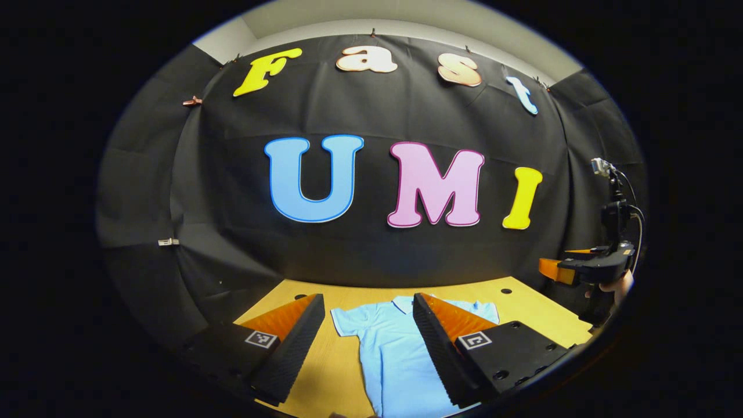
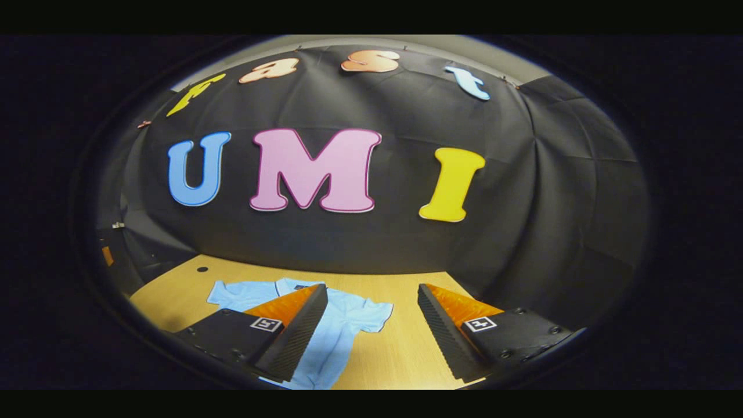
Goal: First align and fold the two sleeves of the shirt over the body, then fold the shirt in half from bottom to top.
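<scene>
Both grippers wide apart, holding nothing | left gripper (image 1: 368, 325) and right gripper (image 2: 371, 316) above shirt (image 1: 395, 354) lying flat on table (image 1: 325, 371) ahead | sleeves unfolded | advice: descend to each sleeve (image 2: 374, 316) edge, pinch thin, fold inward evenly.

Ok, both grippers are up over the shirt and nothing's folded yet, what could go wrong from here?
The shirt lies flat on a smooth wooden table, so a pinch at one sleeve may drag the whole garment instead of folding it. The left gripper and right gripper are both open above it; uneven grasps could leave the sleeves misaligned.
</scene>
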